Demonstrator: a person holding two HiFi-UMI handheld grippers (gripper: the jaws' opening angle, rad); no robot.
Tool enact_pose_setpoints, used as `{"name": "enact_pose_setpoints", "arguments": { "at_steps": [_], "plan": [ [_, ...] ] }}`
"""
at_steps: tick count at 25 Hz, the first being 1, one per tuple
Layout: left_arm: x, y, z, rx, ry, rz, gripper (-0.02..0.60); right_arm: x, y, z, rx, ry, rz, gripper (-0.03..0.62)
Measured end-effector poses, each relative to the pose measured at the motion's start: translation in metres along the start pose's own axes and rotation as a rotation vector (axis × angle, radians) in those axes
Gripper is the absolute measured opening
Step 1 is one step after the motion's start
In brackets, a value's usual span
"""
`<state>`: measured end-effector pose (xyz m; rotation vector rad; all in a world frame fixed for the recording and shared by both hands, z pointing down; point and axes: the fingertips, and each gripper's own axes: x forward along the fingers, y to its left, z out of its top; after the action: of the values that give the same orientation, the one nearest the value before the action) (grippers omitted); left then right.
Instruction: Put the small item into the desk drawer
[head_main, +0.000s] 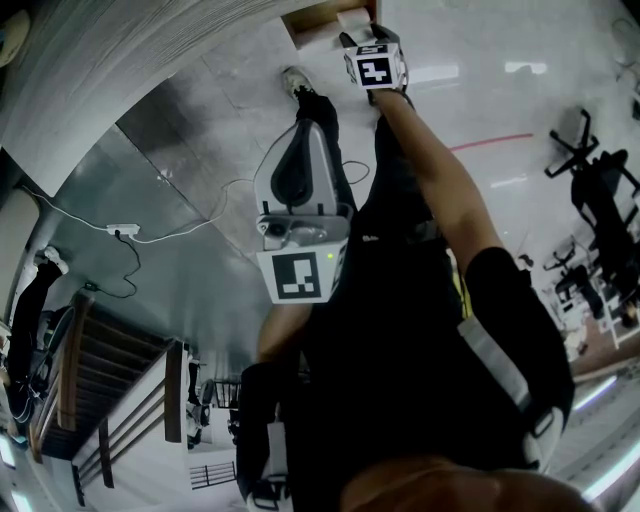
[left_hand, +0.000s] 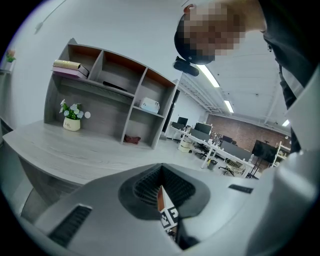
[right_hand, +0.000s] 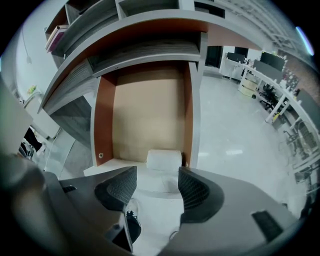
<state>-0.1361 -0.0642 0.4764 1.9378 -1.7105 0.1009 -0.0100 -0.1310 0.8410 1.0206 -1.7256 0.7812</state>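
Observation:
The desk drawer (right_hand: 105, 120) stands pulled out, with brown side walls and a tan bottom. A small white item (right_hand: 164, 159) lies inside it near the front edge. My right gripper (right_hand: 156, 187) hovers just short of the item, open, with nothing between its ridged pads (right_hand: 118, 187). In the head view the right gripper (head_main: 358, 36) reaches out at arm's length to the drawer (head_main: 310, 22) and the item (head_main: 355, 18). My left gripper (head_main: 303, 135) hangs back close to the body, shut and empty. In its own view the left gripper (left_hand: 161, 167) points up past the desk.
The grey desk top (left_hand: 100, 150) carries a shelf unit (left_hand: 110, 95) with a flower pot (left_hand: 71, 122) and books (left_hand: 70, 67). A power strip and cable (head_main: 122, 232) lie on the floor at left. Exercise machines (head_main: 600, 200) stand at right. The person's shoe (head_main: 296, 80) is near the drawer.

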Motion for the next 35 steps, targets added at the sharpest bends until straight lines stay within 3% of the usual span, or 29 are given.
{"name": "enact_pose_setpoints", "arguments": {
  "at_steps": [14,26,35],
  "plan": [
    [-0.010,-0.013,0.030,0.031,-0.026,-0.046,-0.002,-0.036,0.000,0.013,0.086,-0.038,0.004,0.250],
    [-0.031,-0.032,0.066,0.062,-0.068,-0.071,-0.001,-0.117,0.006,0.038,0.092,-0.121,0.034,0.121],
    [-0.061,-0.045,0.077,0.079,-0.118,-0.018,-0.001,-0.199,0.026,0.071,0.070,-0.257,0.121,0.046]
  ]
}}
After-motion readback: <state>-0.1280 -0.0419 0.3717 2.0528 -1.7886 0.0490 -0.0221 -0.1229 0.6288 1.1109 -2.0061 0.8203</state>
